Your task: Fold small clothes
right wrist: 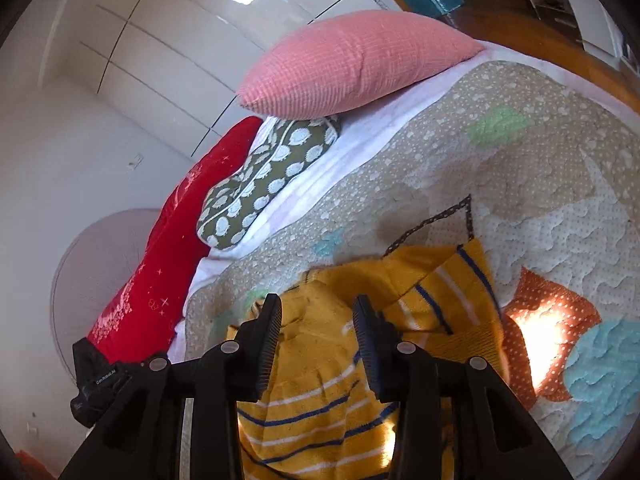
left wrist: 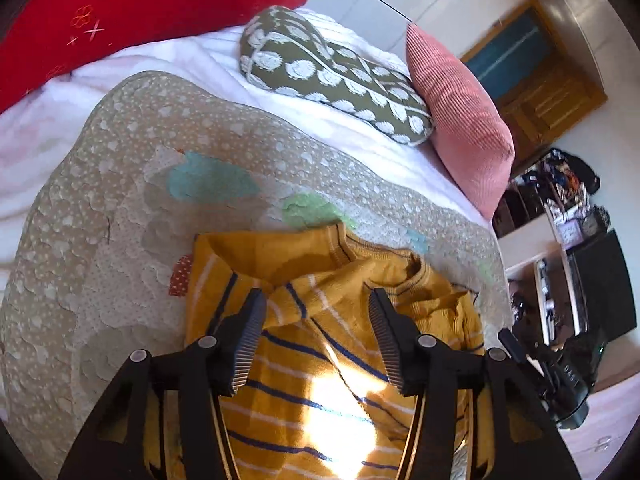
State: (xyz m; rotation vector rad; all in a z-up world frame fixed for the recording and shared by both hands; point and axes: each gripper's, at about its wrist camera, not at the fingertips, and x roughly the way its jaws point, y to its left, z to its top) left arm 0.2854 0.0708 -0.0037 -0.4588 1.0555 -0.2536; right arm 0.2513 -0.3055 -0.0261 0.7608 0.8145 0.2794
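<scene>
Broadly, a quilted bedspread (left wrist: 120,240) in beige with pale dots and coloured patches covers the bed, and its near edge runs out of both views. At the head end lie a long red cushion (left wrist: 120,12), cut off at the upper left of the left wrist view, a pink ribbed pillow (right wrist: 352,64) and an olive pillow with white round motifs (left wrist: 332,76), the pink one partly overlapping the olive one in the right wrist view. On the quilt lies the mustard-yellow striped sweater (left wrist: 304,360), rumpled, with its collar toward the pillows; its lower part is hidden under both tools and washed out by a bright patch of sun. The left gripper (left wrist: 316,336) hangs just over the sweater with its jaws apart and nothing pinched between the ribbed pads. The right gripper (right wrist: 316,344) likewise stands parted above a bunched fold of the knit, not clamped on it. Cluttered shelves (left wrist: 560,200) beyond the bed are too small to read.
</scene>
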